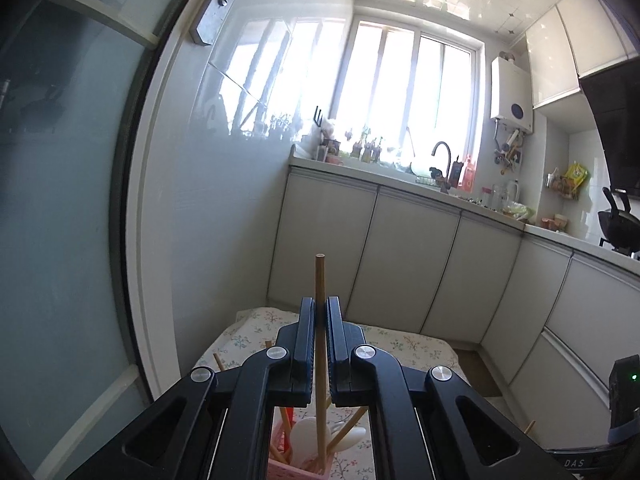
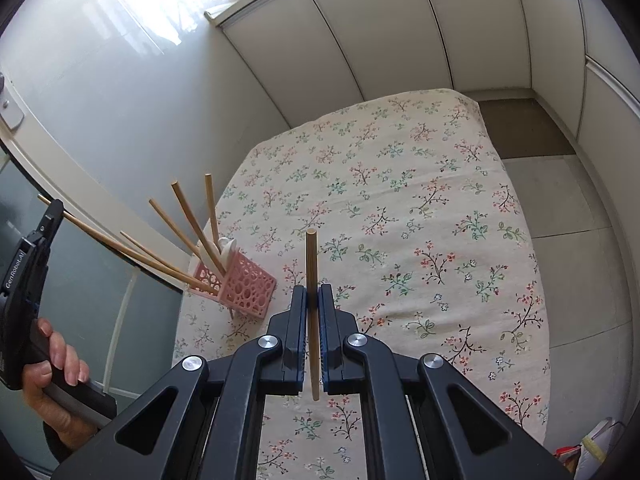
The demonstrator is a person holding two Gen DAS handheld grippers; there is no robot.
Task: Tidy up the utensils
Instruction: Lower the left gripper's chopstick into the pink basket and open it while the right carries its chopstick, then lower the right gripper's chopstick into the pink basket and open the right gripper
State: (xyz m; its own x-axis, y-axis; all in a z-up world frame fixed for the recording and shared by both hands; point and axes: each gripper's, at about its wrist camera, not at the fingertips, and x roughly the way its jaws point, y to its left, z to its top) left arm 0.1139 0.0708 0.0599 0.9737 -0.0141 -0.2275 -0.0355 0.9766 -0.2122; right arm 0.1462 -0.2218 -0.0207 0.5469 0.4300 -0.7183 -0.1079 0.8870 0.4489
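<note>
Progress: several chopsticks and white spoon already lodged in pink holder on bench, near its left edge. No loose utensils seen on cloth. Two sticks judged outstanding.

Left gripper: clenched on stick, held upright, lower end inside holder; release judged near.

Right gripper: clenched on second stick, raised clear of bench, right of holder, apart from it. Left hand seen wrapped round gripper handle, at left.

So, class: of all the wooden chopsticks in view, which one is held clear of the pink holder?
The chopstick clamped in the right gripper, above the floral tablecloth. Every other one, including the left gripper's, has its lower end inside the pink holder.
</note>
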